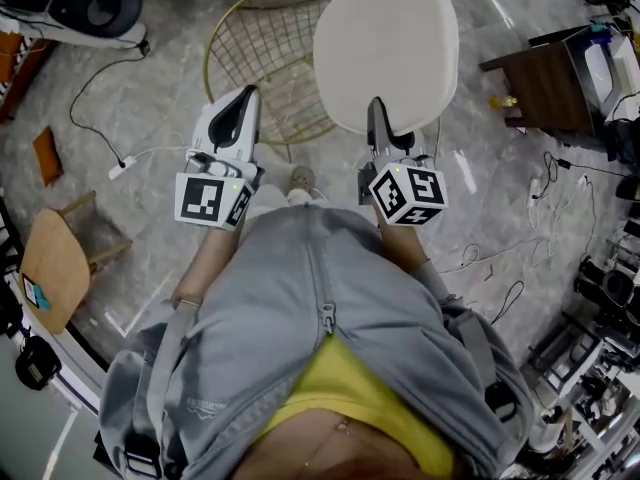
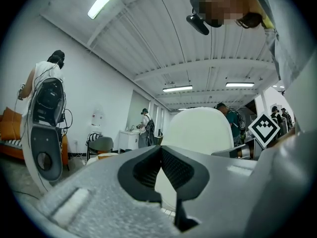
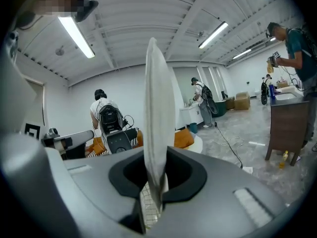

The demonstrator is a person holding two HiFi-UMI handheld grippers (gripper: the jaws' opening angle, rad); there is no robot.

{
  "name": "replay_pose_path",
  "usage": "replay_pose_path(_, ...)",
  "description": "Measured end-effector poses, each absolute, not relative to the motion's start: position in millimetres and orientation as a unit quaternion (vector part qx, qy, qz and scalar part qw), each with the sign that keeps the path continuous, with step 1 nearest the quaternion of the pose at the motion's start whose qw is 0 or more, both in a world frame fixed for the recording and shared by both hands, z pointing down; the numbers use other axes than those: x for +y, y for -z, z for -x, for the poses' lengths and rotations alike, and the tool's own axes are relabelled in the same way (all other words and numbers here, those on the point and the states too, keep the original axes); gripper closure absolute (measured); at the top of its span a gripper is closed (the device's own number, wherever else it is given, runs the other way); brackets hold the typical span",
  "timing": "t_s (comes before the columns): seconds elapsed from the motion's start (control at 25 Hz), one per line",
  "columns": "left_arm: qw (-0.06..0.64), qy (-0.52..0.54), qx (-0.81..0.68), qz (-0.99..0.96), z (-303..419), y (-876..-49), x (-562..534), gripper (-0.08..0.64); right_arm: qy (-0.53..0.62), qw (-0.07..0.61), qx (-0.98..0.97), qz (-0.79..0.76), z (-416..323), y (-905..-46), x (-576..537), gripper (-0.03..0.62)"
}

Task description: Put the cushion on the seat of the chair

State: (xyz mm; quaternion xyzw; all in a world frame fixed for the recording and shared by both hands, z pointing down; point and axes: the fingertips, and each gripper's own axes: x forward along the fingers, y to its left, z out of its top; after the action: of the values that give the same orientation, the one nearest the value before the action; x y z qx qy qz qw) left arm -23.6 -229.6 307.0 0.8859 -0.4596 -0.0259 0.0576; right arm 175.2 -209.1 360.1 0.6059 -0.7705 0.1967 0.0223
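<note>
Overlapping wire chair: cushion; floor cables nearby.

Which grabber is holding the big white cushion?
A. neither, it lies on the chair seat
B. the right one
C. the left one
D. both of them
B: the right gripper has its jaws pinched on the edge of the cushion, while the left gripper is shut with nothing in it, off to the side and clear of the cushion.

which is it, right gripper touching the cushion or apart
Touching. The right gripper view shows the right gripper with its jaws closed on the edge of the cushion, pressing on both faces.
</note>
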Motion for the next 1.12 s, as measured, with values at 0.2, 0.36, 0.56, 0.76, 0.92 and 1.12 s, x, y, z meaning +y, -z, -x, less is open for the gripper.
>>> replay_pose_path(0.2,0.061,0.019,-0.467,-0.882,19,-308,-238,0.563,-0.211,0.029,-0.777,-0.592,-175,-370,-218,0.548)
replay_pose_path(0.36,0.064,0.013,-0.466,-0.882,24,-313,-241,0.563,-0.221,0.031,-0.780,-0.585,-165,-378,-222,0.548)
replay_pose_path(0.56,0.063,0.004,-0.460,-0.885,31,-313,-244,0.563,-0.236,0.032,-0.780,-0.579,-153,-385,-225,0.548)
replay_pose_path(0.76,0.065,-0.005,-0.451,-0.890,38,-326,-246,0.563,-0.255,0.027,-0.776,-0.576,-140,-405,-224,0.548)
replay_pose_path(0.92,0.075,-0.010,-0.444,-0.893,47,-346,-246,0.563,-0.275,0.026,-0.774,-0.570,-125,-431,-224,0.548)
replay_pose_path(1.12,0.089,-0.016,-0.439,-0.894,49,-383,-249,0.563,-0.294,0.023,-0.780,-0.552,-113,-469,-222,0.548)
